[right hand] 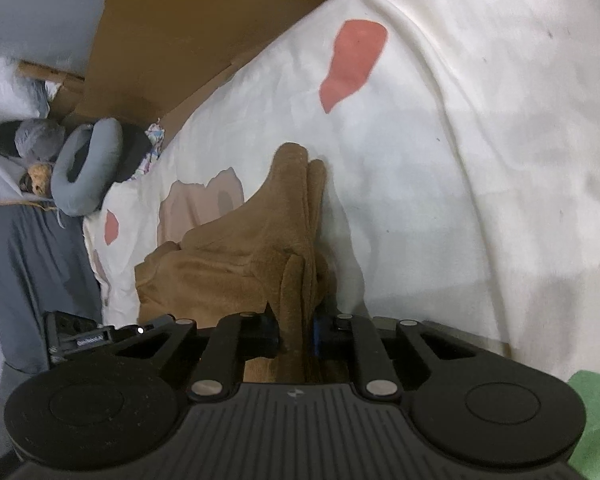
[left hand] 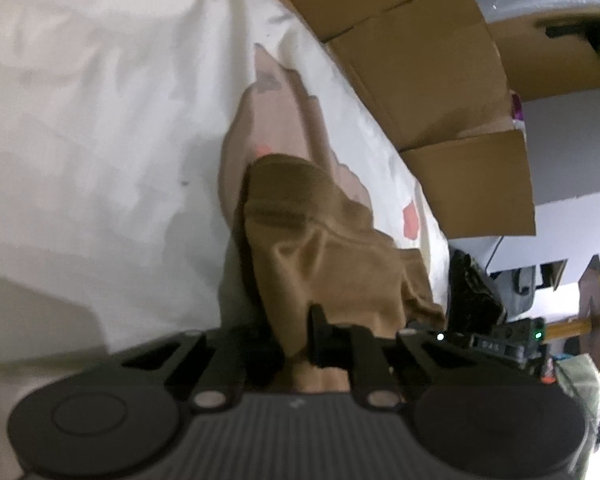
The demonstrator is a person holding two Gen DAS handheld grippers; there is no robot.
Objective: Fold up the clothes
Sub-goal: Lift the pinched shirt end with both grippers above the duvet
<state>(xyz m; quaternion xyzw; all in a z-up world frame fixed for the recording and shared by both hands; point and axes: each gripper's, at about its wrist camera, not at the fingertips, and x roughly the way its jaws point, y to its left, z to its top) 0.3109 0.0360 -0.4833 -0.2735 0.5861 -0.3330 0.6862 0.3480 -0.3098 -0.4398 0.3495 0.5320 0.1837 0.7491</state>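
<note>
A brown garment [left hand: 320, 240] hangs bunched between both grippers above a white bed cover [left hand: 100, 120] with pink and beige patches. My left gripper [left hand: 300, 344] is shut on one edge of the brown garment, which drapes forward from the jaws. In the right wrist view the same garment [right hand: 252, 248] is folded in thick layers, and my right gripper [right hand: 296, 336] is shut on its edge. The far part of the garment rests on the bed cover [right hand: 460, 160].
Cardboard boxes [left hand: 440, 80] stand along the bed's far side, also in the right wrist view [right hand: 172, 32]. A grey neck pillow [right hand: 84, 168] and grey sheet [right hand: 28, 272] lie left. A green cloth [right hand: 596, 420] shows at the lower right. Clutter [left hand: 540, 320] stands beyond the bed.
</note>
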